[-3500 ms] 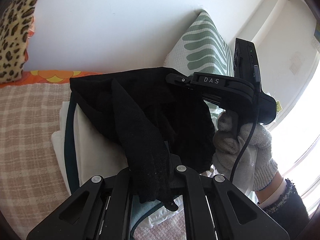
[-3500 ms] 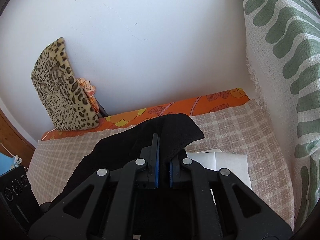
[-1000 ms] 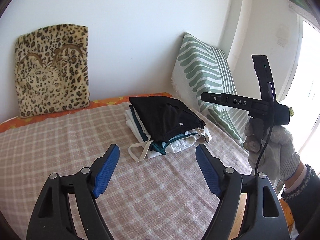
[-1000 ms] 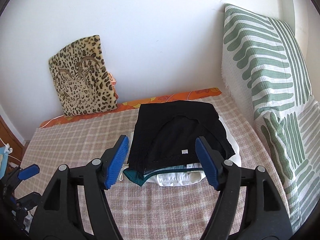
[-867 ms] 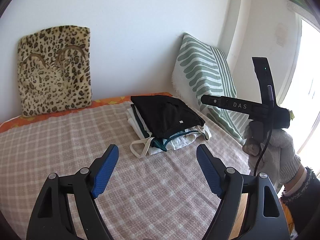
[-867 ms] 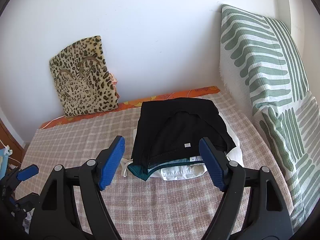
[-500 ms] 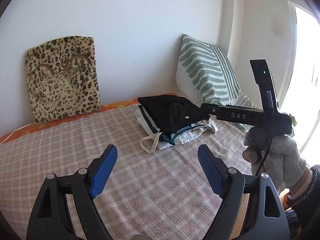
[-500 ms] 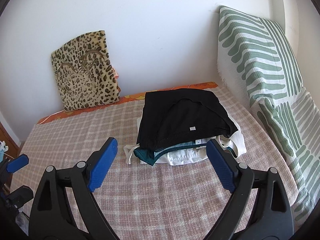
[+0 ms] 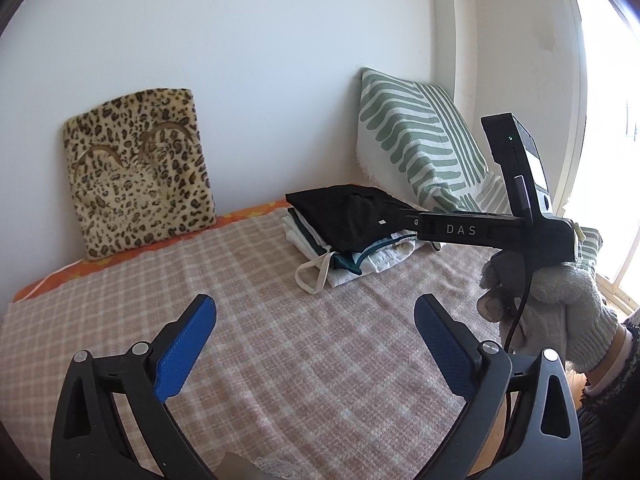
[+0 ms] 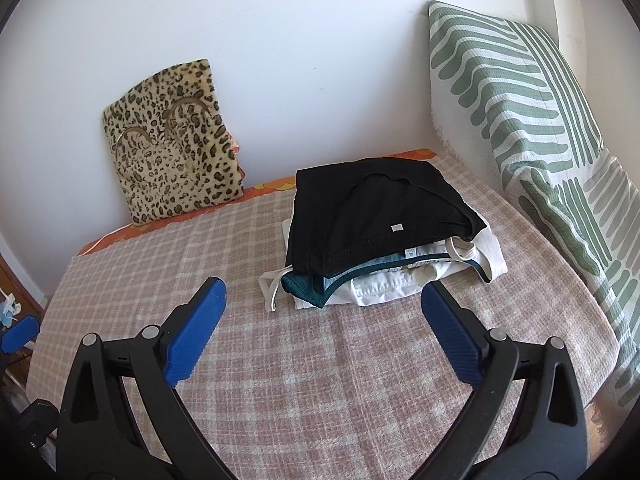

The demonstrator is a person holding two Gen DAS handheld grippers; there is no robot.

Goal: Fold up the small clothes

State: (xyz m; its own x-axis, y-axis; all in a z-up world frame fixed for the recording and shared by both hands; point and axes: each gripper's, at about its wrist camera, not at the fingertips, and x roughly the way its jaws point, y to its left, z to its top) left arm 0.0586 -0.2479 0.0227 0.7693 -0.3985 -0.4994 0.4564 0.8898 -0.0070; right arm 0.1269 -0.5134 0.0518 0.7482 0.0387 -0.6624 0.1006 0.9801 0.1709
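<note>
A folded black garment [image 10: 372, 216] lies on top of a small stack of folded clothes, over a teal piece [image 10: 316, 288] and white pieces [image 10: 384, 286]. The stack also shows in the left wrist view [image 9: 352, 220] at the far side of the bed. My left gripper [image 9: 316, 320] is open and empty, well back from the stack. My right gripper [image 10: 324, 304] is open and empty, just in front of the stack. The right gripper's body [image 9: 480, 230], held by a gloved hand [image 9: 548, 304], shows in the left wrist view.
The bed has a pink checked cover [image 10: 320, 380]. A leopard-print cushion [image 10: 172, 140] leans on the white wall at the back left. A green striped pillow [image 10: 520, 112] stands along the right side. A bright window [image 9: 600, 160] is at the right.
Both grippers let go of the black garment, opened wide and pulled back from the stack. The black garment now lies folded on top of the pile.
</note>
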